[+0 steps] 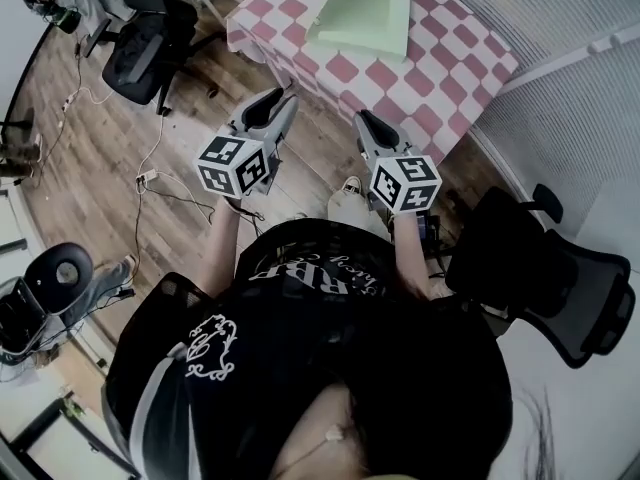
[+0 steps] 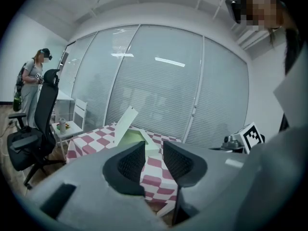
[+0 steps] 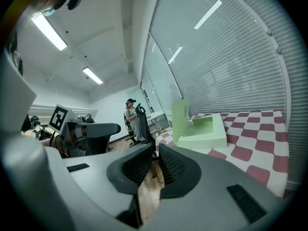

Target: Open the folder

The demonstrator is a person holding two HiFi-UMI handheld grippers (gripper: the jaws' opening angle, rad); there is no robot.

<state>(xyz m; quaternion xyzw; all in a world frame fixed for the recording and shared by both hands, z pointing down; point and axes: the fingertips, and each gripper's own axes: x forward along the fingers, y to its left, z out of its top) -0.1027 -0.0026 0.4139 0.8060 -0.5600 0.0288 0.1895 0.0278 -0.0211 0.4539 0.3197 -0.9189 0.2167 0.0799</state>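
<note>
- Head view: both tools are held in front of the body over wood floor, short of the checkered table (image 1: 455, 73). The left gripper (image 1: 285, 99) and right gripper (image 1: 367, 120) point toward it and touch nothing.
- The folder (image 1: 365, 13) lies well apart from both, on the far part of the tablecloth. It is pale green and squarish, with a paler border.
- Left gripper view: the left gripper (image 2: 154, 146) has its jaws parted to a moderate gap. Only tablecloth shows through, so it holds nothing.
- The folder (image 2: 136, 137) is straight ahead. A pale flap stands tilted up from its left side, with a green inside below it.
- Right gripper view: the right gripper (image 3: 156, 151) has its jaws nearly together. A thin slit shows floor, and it is empty.
- The folder (image 3: 204, 131) sits right of the jaw line, near the table's (image 3: 262, 150) corner. It is boxy and thick-walled, with one panel upright at its left.
- Judgement: the cover looks already raised, so the opening seems mostly done.
- If it must go flat, step close first and widen the right jaws. Pinch the flap's free edge lightly and steady the base with the other tool. Swing the flap over its hinge slowly so the light box does not slide on the cloth.
</note>
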